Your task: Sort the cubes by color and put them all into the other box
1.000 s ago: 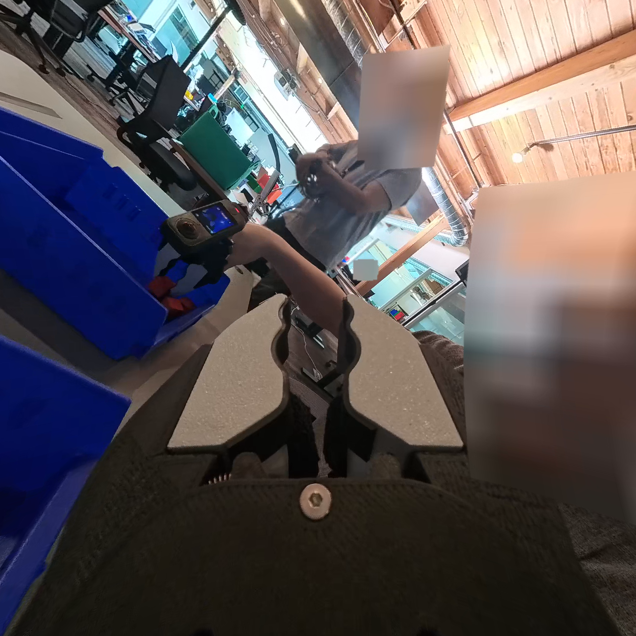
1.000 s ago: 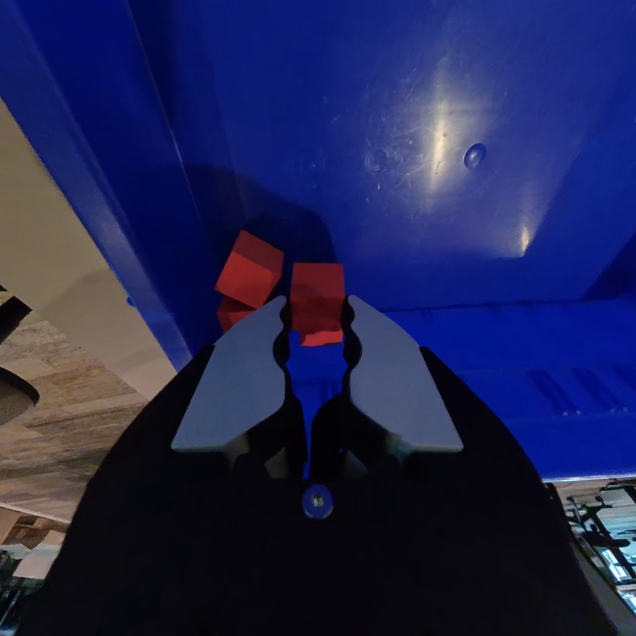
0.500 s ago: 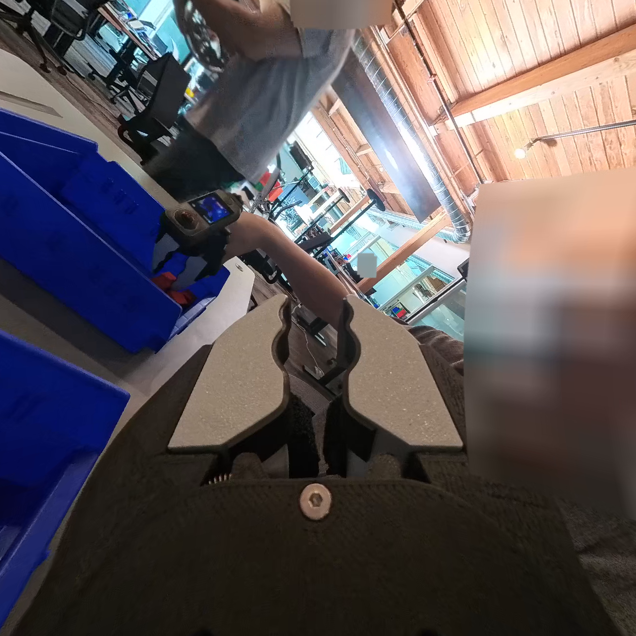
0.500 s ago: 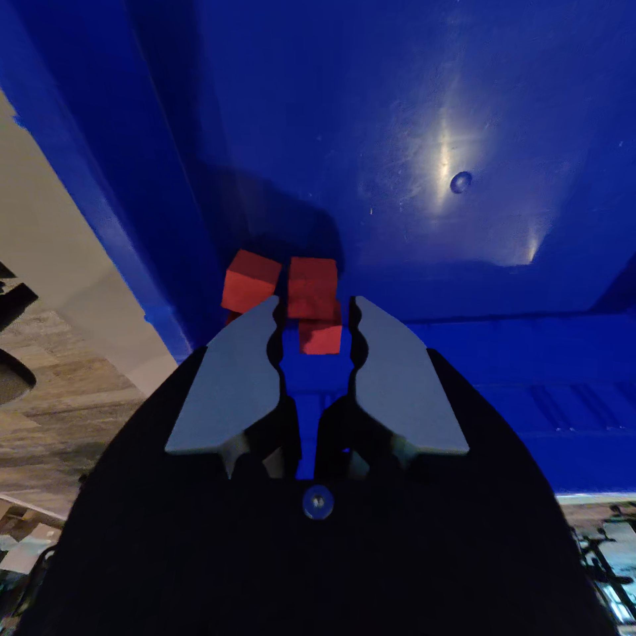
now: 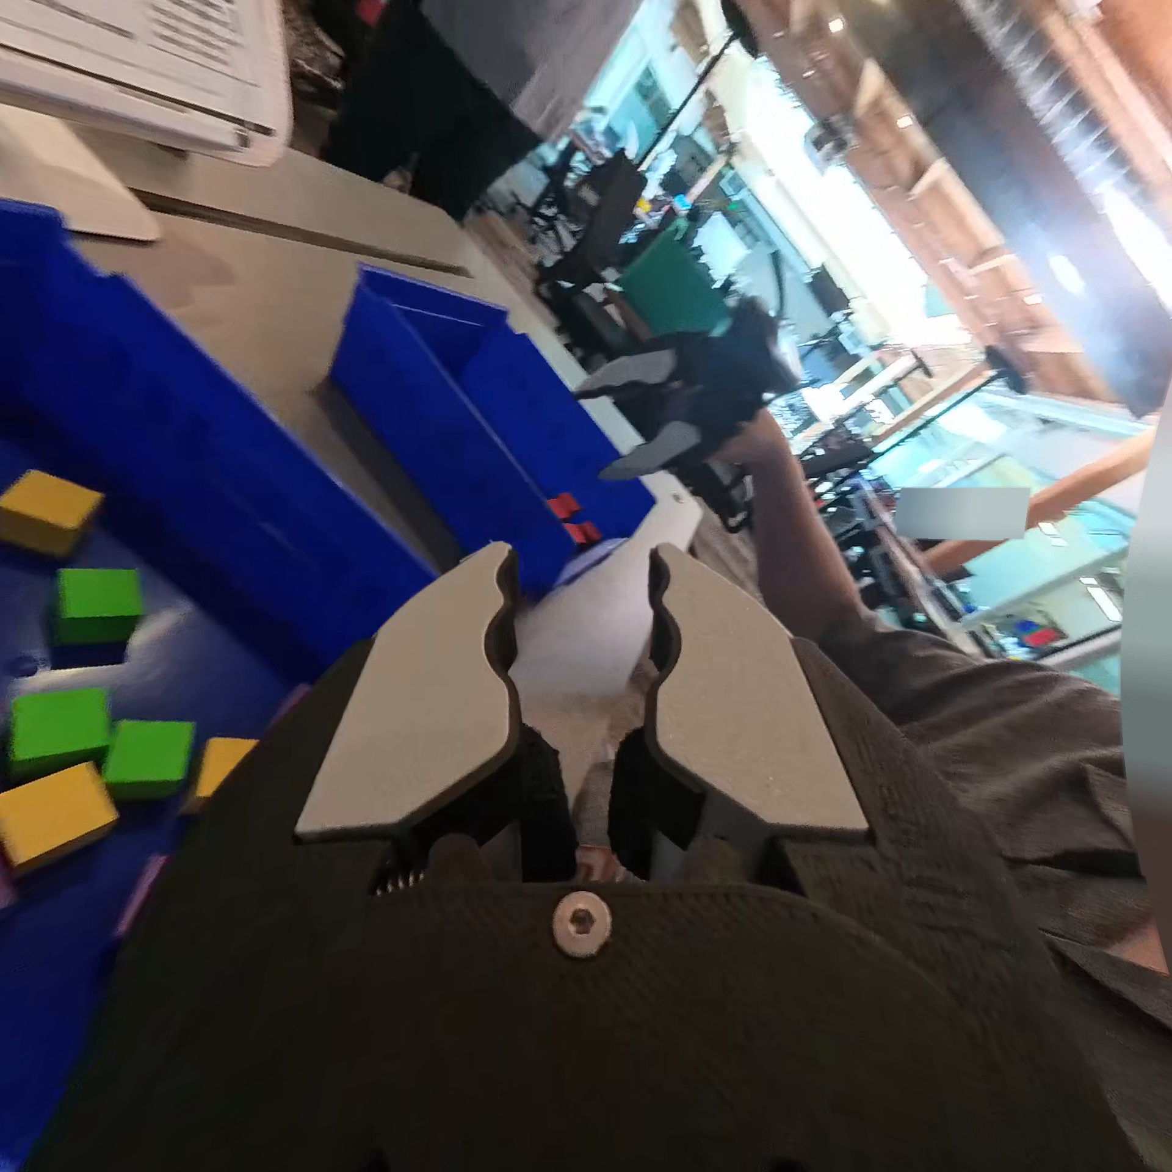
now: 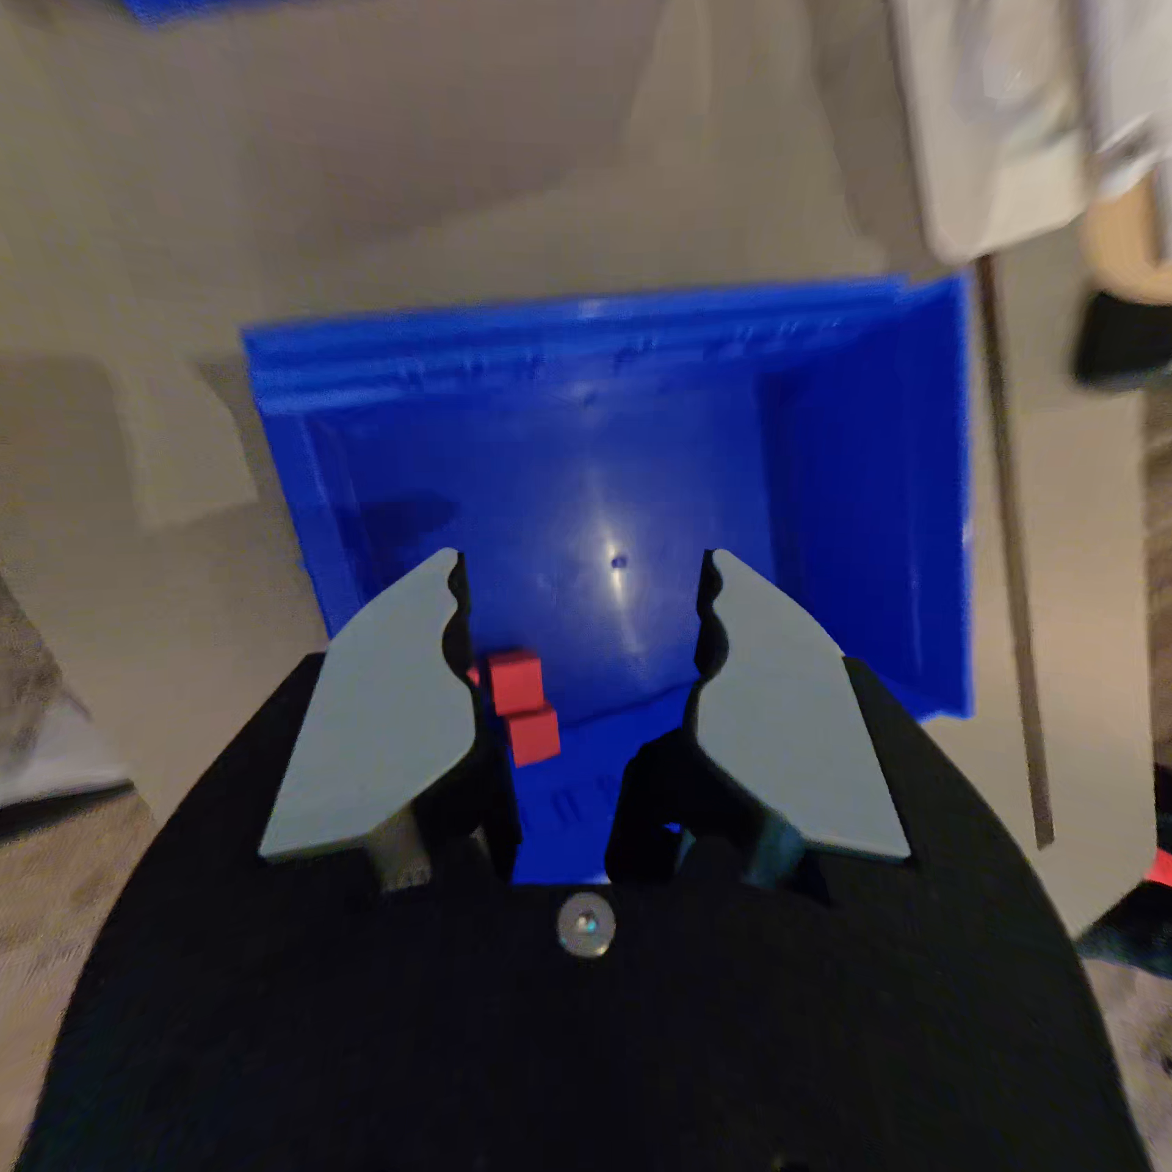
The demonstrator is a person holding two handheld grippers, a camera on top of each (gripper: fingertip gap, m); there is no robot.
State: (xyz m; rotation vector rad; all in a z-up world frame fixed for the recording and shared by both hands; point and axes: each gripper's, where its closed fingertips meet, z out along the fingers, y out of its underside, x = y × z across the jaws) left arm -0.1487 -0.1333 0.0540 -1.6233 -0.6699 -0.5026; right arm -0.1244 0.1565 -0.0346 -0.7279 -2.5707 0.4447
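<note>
Left wrist view: left gripper (image 5: pixel 580 580) spread, nothing between its fingers, over the pale table (image 5: pixel 580 640). Left of frame, a blue bin (image 5: pixel 190 444) with green blocks (image 5: pixel 98 602) and yellow blocks (image 5: pixel 47 510); centre, a second blue bin (image 5: pixel 456 406) holding red cubes (image 5: pixel 574 517), right gripper (image 5: pixel 640 418) above its far end, blurred. Right wrist view: right gripper (image 6: pixel 583 564) spread wide, empty, above the blue bin (image 6: pixel 869 507); red cubes (image 6: pixel 523 710) sit low in frame by the left finger. The green and yellow blocks show only in the left view.
</note>
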